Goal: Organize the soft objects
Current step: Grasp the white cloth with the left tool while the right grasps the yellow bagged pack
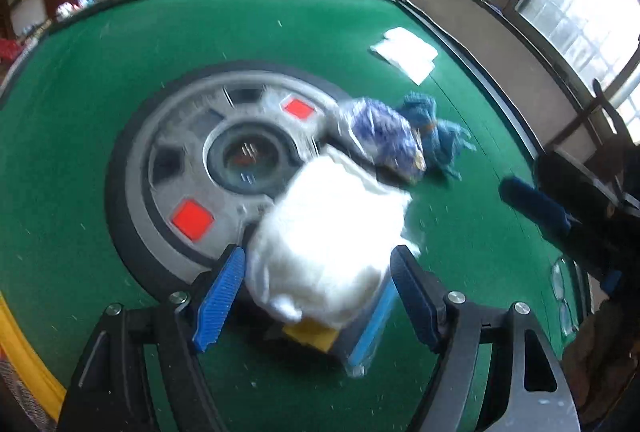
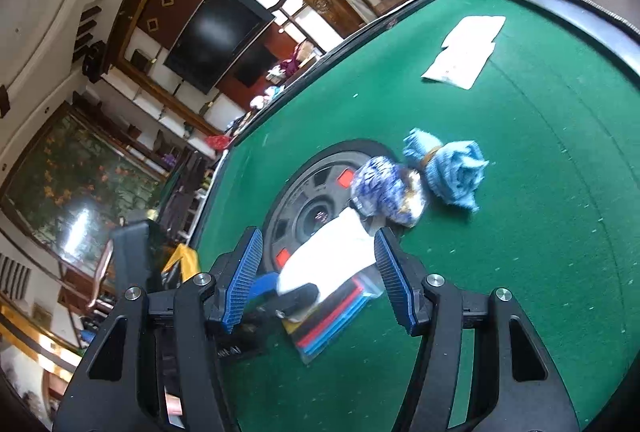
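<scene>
Left gripper is hanging over the green counter, fingers spread wide with a white soft bundle between them; picture is blurred, so cannot tell if the pads are pressing on it. The bundle is lying over a clear bag of coloured pieces, near the counter's middle, partly over the round grey hub. Right gripper is sitting partly open, nothing gripped, its fingers framing the same white bundle and bag without touching them. A blue-and-white patterned bundle is lying at the hub's rim, just beside a light blue cloth roll tied with a band. A flat white packet is lying well apart, toward the far edge of the counter.
</scene>
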{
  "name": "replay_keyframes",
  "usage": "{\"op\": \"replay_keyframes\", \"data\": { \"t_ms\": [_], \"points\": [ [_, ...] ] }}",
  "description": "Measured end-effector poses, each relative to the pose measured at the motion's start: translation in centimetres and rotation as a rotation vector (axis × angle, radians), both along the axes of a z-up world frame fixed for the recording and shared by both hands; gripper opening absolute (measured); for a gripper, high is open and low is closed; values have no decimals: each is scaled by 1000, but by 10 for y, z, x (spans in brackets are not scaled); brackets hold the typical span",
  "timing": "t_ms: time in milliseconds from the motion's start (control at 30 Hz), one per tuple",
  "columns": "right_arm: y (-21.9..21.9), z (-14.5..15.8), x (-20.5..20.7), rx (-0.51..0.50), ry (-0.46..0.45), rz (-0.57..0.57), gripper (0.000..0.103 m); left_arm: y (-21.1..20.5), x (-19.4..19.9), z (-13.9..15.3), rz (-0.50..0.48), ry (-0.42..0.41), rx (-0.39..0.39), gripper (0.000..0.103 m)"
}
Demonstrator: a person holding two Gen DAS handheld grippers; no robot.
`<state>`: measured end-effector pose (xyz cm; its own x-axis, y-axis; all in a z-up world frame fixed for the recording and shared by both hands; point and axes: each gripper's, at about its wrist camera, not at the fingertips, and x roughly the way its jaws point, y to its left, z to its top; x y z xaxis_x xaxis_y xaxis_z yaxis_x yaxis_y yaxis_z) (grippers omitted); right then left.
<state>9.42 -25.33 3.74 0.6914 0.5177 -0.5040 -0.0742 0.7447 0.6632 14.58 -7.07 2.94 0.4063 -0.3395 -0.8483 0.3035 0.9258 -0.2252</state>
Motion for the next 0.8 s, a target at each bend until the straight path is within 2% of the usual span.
{"op": "replay_keyframes", "data": {
  "t_ms": [100, 200, 267, 333, 367, 400, 500, 633, 800],
  "points": [
    [-4, -1, 1, 2, 1, -11, 59, -9, 14, 1, -3, -4, 37, 75],
    [-5, -3, 3, 3, 12, -9, 59, -21, 26, -12, -44, 50, 69, 75],
    [-5, -4, 3, 10, 17, -3, 59, -25, 26, -18, -45, 42, 62, 75],
    [-5, -4, 3, 9, 16, -5, 59, -18, 22, -15, -2, -1, 25, 62],
    [-5, -3, 2, 7, 14, -7, 59, -15, 22, -16, 14, 1, 14, 36],
    [-4, -3, 2, 5, 12, -8, 59, -8, 21, -17, 32, 11, -10, 19],
    [0, -4, 1, 2, 16, 1, 59, 12, 9, -14, 77, -11, -39, 12],
    [9, -8, 4, -16, 33, 30, 59, 42, -11, -12, 150, -33, -79, 12],
    [33, -18, 9, -70, 68, 101, 59, 73, -46, 3, 237, -123, -88, 12]
  ]
}}
